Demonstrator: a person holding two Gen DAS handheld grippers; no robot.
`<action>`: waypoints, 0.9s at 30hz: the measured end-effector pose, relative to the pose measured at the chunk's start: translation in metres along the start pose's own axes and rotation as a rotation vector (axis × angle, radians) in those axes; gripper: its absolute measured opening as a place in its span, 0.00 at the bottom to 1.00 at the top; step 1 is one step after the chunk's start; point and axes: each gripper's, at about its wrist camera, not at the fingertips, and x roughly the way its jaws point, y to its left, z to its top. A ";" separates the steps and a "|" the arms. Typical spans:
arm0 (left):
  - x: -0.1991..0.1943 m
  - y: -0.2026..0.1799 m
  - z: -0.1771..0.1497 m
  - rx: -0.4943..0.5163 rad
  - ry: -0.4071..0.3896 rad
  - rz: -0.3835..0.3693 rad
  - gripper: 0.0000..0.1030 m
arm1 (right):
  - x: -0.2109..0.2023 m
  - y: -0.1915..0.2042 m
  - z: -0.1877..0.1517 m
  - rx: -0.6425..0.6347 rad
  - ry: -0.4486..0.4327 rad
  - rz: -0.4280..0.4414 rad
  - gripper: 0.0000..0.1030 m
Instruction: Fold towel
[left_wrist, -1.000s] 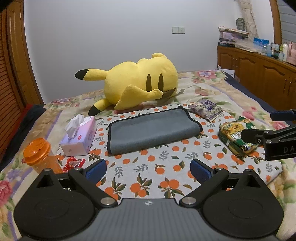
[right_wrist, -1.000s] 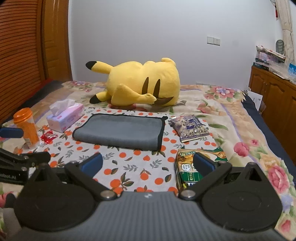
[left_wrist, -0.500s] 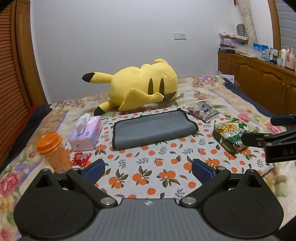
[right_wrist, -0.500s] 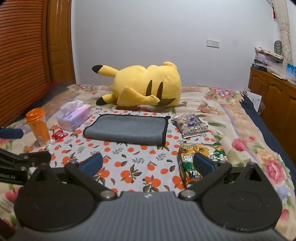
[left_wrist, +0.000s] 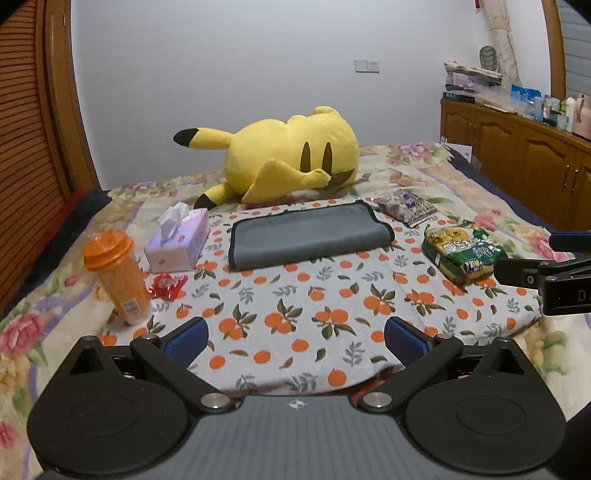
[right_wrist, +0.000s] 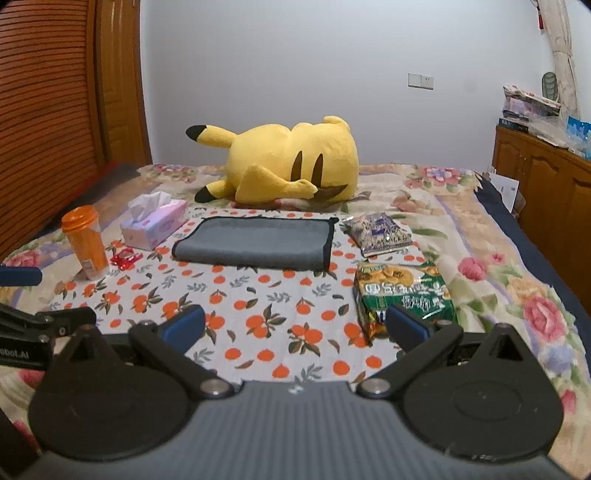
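Note:
A grey towel (left_wrist: 308, 236) with black trim lies folded flat on an orange-print cloth (left_wrist: 295, 314) on the bed; it also shows in the right wrist view (right_wrist: 255, 242). My left gripper (left_wrist: 295, 338) is open and empty, well short of the towel, over the cloth's near edge. My right gripper (right_wrist: 295, 325) is open and empty, also well back from the towel. The right gripper shows at the right edge of the left wrist view (left_wrist: 546, 269). The left gripper shows at the left edge of the right wrist view (right_wrist: 33, 302).
A yellow plush (left_wrist: 288, 158) lies behind the towel. A tissue box (left_wrist: 179, 242), an orange bottle (left_wrist: 116, 275) and a red wrapper (left_wrist: 168, 286) sit left. A purple packet (left_wrist: 406, 206) and a green snack bag (left_wrist: 463, 251) sit right. Wooden cabinets (left_wrist: 517, 155) stand far right.
Both grippers have pulled back toward me, away from the towel, so more of the cloth and bed shows. The towel has not moved. Both stay open.

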 end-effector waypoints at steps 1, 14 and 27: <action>0.000 0.000 -0.002 -0.002 0.004 0.003 1.00 | 0.000 0.000 -0.002 0.000 0.003 -0.001 1.00; 0.007 0.003 -0.025 -0.022 0.026 0.017 1.00 | 0.000 0.007 -0.015 -0.002 0.015 0.004 1.00; 0.009 0.009 -0.035 -0.051 -0.001 0.047 1.00 | 0.004 0.007 -0.024 -0.008 0.017 -0.022 1.00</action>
